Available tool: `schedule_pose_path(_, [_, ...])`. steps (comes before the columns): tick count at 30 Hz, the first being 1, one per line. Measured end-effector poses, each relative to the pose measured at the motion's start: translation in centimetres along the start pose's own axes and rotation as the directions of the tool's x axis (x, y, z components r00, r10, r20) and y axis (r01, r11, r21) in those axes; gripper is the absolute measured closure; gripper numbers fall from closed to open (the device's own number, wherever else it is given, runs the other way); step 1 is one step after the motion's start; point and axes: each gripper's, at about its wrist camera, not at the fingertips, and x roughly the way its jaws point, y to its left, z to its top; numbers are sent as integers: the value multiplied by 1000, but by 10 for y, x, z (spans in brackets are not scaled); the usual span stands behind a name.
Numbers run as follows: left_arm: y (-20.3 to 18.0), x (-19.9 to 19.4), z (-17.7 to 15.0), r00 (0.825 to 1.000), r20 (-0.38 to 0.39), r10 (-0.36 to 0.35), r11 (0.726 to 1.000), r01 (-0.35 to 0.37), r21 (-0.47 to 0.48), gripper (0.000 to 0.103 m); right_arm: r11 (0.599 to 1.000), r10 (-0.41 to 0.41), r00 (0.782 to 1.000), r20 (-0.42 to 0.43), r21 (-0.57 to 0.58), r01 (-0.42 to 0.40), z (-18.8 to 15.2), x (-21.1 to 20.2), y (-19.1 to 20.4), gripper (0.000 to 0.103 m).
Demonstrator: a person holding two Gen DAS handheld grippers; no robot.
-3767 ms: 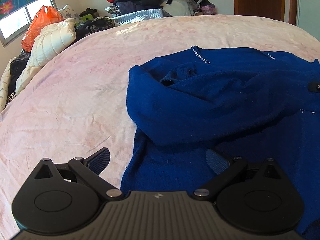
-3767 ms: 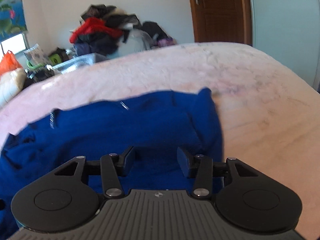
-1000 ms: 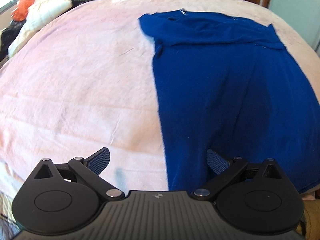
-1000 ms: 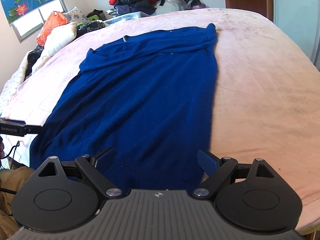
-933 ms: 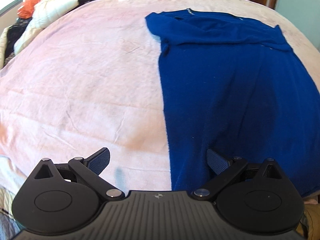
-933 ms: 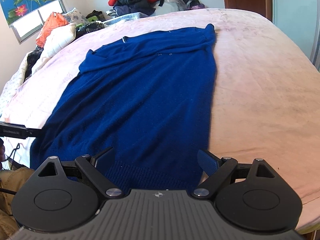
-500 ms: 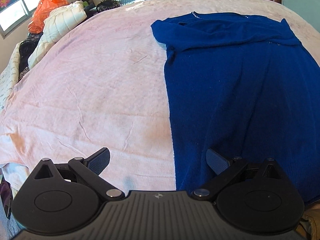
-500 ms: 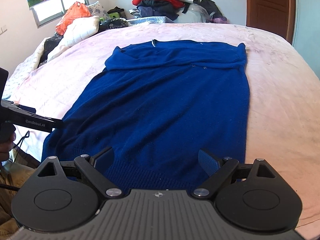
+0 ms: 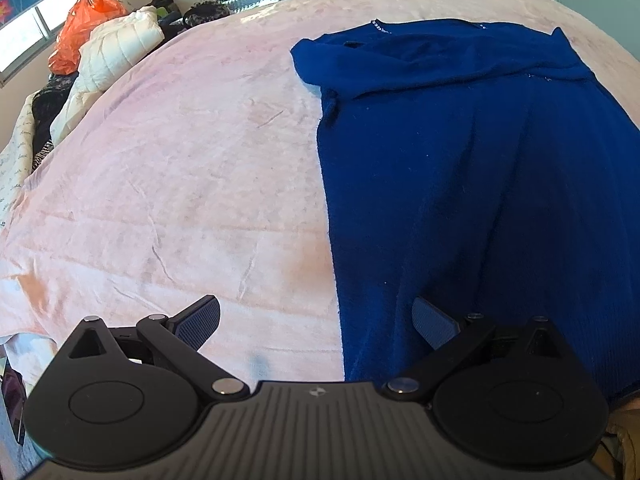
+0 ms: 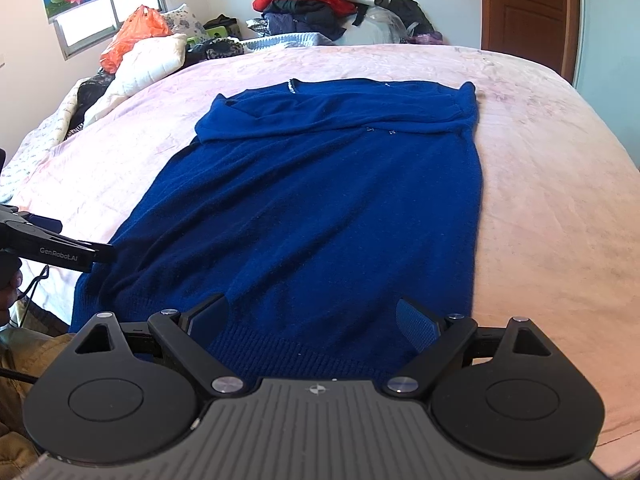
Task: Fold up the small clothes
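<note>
A dark blue sweater (image 10: 328, 200) lies flat on the pink bedspread (image 10: 540, 200), neck end far, ribbed hem near me, sleeves folded across the chest. My right gripper (image 10: 314, 322) hovers open over the hem's middle, nothing between its fingers. In the left wrist view the same sweater (image 9: 460, 168) fills the right half. My left gripper (image 9: 316, 318) is open above the sweater's left edge near the hem, one finger over bedspread (image 9: 160, 184), the other over blue knit. The left gripper (image 10: 60, 250) also shows at the left edge of the right wrist view.
A white quilted pillow (image 10: 140, 68) and an orange bag (image 10: 132, 36) lie at the bed's far left. A pile of clothes (image 10: 320, 4) is heaped against the back wall. A brown door (image 10: 528, 12) stands at the back right. The bed's near edge is just below the hem.
Both grippers have drawn back from the sweater's top to its hem, now staying open. In the last second both views tilted up a little, showing more of the far room.
</note>
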Motion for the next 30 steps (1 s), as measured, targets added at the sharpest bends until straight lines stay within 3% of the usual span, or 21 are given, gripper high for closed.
schedule_pose_path(2, [1,-1,-1,1000,-1,-14,1000,14,9,0,1000,-9,1000,-5,-1,9,-2,-2,-5,11])
schedule_pose_path(5, [6,-2,-3,996,-9,-90,996,90,28,0,1000,-24,1000,-20,4,24,-6,-6,-16,11])
schedule_pose_path(10, [21,-2,-10,978,-30,-207,978,208,21,0,998,-18,997,-75,60,22,-15,-9,-45,12])
schedule_pose_path(15, [33,6,-23,949,-77,-306,951,308,10,0,995,-8,994,-113,103,19,-26,-10,-63,12])
schedule_pose_path(18, [39,18,-28,906,-131,-402,916,398,-58,1,991,37,990,-137,129,-19,-31,-7,-69,13])
schedule_pose_path(20, [38,17,-30,906,-120,-407,914,402,-60,1,992,49,988,-146,119,-31,-33,-5,-68,13])
schedule_pose_path(24, [31,12,-31,888,-115,-445,895,446,-23,1,993,82,984,-159,97,-67,-34,-4,-62,16])
schedule_pose_path(27, [23,7,-31,877,-119,-466,883,470,8,13,987,138,978,-159,100,-124,-33,-3,-56,24])
schedule_pose_path(30, [13,3,-30,887,-118,-446,889,454,63,36,976,203,968,-147,115,-187,-33,1,-48,31])
